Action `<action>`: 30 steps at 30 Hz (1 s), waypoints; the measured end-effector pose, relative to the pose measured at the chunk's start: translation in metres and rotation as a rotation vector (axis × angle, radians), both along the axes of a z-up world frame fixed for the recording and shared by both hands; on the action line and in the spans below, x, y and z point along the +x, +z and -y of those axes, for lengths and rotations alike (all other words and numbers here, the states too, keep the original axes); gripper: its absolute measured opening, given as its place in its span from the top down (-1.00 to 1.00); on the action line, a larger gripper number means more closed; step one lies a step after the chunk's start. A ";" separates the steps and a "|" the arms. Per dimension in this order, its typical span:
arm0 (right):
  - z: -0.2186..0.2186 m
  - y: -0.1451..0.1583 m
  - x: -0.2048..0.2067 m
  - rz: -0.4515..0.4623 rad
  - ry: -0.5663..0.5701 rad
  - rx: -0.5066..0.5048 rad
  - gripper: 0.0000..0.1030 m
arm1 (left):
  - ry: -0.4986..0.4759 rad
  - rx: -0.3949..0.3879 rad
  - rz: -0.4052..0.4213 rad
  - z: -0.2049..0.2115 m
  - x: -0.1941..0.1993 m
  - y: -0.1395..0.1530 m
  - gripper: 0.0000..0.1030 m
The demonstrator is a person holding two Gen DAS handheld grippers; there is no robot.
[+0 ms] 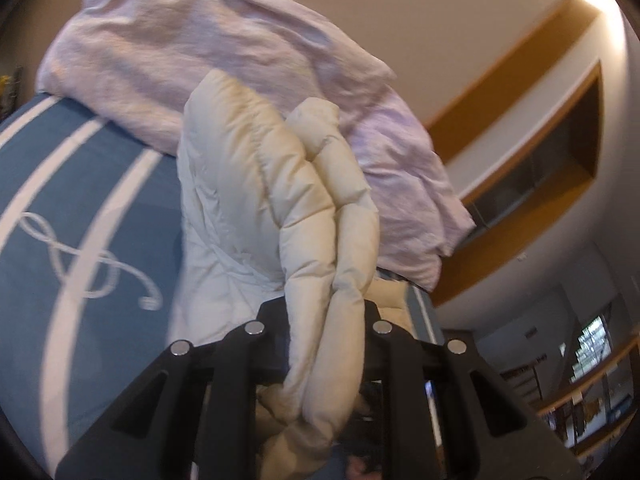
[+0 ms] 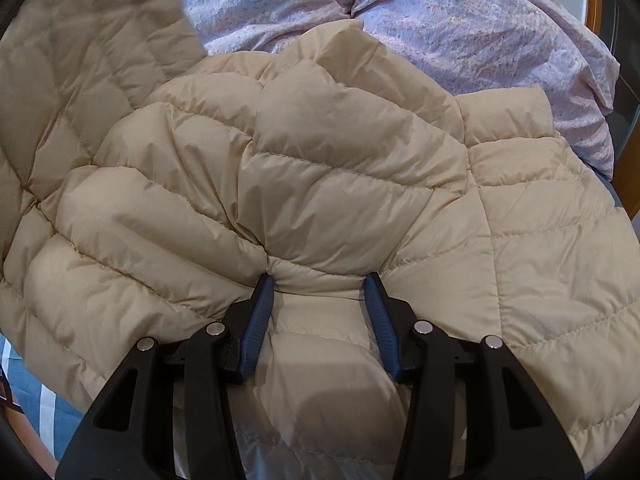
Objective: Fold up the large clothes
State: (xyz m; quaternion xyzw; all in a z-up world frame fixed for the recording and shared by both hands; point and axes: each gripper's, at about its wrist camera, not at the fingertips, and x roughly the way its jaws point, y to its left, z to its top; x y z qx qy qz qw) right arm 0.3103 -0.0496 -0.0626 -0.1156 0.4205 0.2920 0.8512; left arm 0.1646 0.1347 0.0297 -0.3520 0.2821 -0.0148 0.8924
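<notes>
Left gripper (image 1: 320, 320): clamped on a bunched jacket (image 1: 248, 208) edge, frame centre | right gripper (image 2: 320, 312): jaws pressing the jacket (image 2: 320, 184) lower centre | lifted edge lies upper left of right gripper.

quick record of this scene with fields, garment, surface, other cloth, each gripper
garment: cream quilted jacket, puffy, spread on the bed
surface: blue bedcover with white stripes
other cloth: lilac bedding bunched behind the jacket
left gripper: jaws shut on a bunched fold of the jacket, lifted
right gripper: jaws pressing a jacket fold between them, low on the bed
</notes>
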 end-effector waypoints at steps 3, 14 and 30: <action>0.001 0.000 0.001 -0.005 0.000 0.006 0.04 | -0.052 -0.006 0.004 0.027 0.017 0.002 0.64; 0.010 0.000 0.006 -0.039 -0.009 0.055 0.04 | -0.176 -0.077 -0.023 0.093 0.066 -0.017 0.64; 0.037 0.003 0.015 -0.080 -0.022 0.161 0.04 | -0.195 -0.207 -0.102 0.111 0.106 -0.072 0.64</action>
